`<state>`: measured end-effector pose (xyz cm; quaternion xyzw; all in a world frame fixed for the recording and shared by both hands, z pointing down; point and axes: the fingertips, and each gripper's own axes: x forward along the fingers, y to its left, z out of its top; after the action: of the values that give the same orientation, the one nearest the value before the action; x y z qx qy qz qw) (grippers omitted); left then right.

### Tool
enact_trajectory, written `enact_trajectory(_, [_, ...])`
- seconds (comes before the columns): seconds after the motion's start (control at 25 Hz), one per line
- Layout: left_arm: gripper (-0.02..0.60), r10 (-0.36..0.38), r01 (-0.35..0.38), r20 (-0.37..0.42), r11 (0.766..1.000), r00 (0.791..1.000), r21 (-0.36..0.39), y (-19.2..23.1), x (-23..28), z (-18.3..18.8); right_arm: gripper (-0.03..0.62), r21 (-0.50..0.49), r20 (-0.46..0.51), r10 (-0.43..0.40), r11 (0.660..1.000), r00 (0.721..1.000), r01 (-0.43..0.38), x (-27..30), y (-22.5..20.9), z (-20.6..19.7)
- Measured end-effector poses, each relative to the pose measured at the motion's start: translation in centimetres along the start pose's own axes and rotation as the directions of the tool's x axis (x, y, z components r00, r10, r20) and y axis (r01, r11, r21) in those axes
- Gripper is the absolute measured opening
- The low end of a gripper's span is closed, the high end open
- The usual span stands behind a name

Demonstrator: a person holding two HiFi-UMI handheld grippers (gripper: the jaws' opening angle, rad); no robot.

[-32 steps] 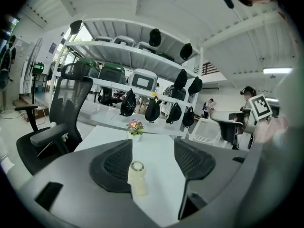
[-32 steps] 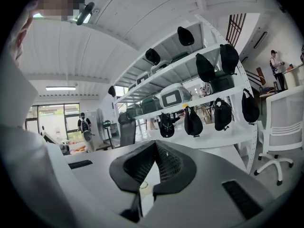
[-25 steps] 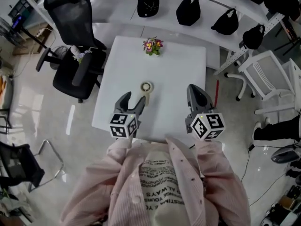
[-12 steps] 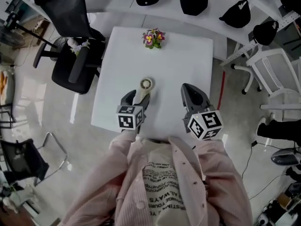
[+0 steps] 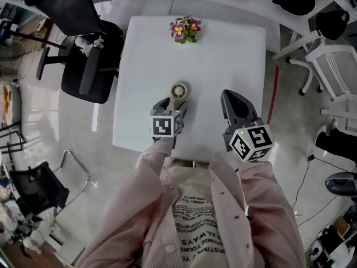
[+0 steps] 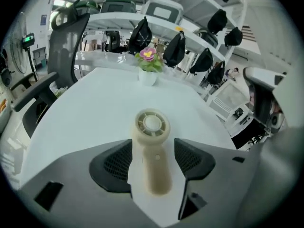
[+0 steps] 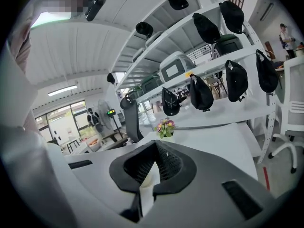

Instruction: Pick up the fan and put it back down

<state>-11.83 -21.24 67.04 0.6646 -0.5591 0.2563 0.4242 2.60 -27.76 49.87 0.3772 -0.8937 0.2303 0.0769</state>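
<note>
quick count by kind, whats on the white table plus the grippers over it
fan: 1
flower pot: 1
grippers: 2 (left gripper, right gripper)
total: 4

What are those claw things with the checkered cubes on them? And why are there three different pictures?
Those are two grippers, like big tongs, that a person holds and squeezes. The patterned cube on each is part of it. One picture comes from a camera on the person's head, looking down. The other two come from cameras riding on each gripper. On the white table lies a small cream fan, and a little pot of flowers stands at the far edge. The left gripper has its jaws open on either side of the fan's handle, not squeezing it. The right gripper is shut and holds nothing.
</note>
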Motion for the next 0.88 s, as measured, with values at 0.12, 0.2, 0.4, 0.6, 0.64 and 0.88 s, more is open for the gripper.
enact_trajectory(0.12, [0.256,0.011,-0.011,-0.033,1.000,0.999,-0.003,0.1,0.9,-0.4,-0.002,0.013,0.000,-0.016,1.000,1.000,0.015,0.6,-0.6,-0.4])
enact_trajectory(0.2, [0.256,0.021,-0.021,-0.046,1.000,0.999,0.000,0.2,1.2,-0.7,-0.002,0.022,-0.003,-0.023,0.999,1.000,0.023,0.7,-0.8,-0.7])
enact_trajectory(0.4, [0.233,0.061,-0.060,-0.079,0.998,0.995,0.023,0.6,2.0,-1.1,-0.002,0.041,-0.015,-0.040,0.998,0.999,0.041,0.9,-1.3,-1.5])
enact_trajectory(0.6, [0.198,0.109,-0.099,-0.105,0.990,0.988,0.097,0.6,2.3,-0.6,-0.002,0.037,-0.043,-0.045,0.998,0.998,0.047,0.8,-1.5,-2.4])
enact_trajectory(0.64, [0.193,0.125,-0.111,-0.116,0.986,0.985,0.122,0.6,2.3,-0.6,-0.002,0.037,-0.047,-0.048,0.998,0.998,0.050,0.8,-1.5,-2.5])
enact_trajectory(0.88, [0.187,0.173,-0.142,-0.155,0.971,0.973,0.194,0.7,2.4,-1.0,-0.002,0.035,-0.055,-0.064,0.997,0.996,0.066,0.8,-1.8,-2.9])
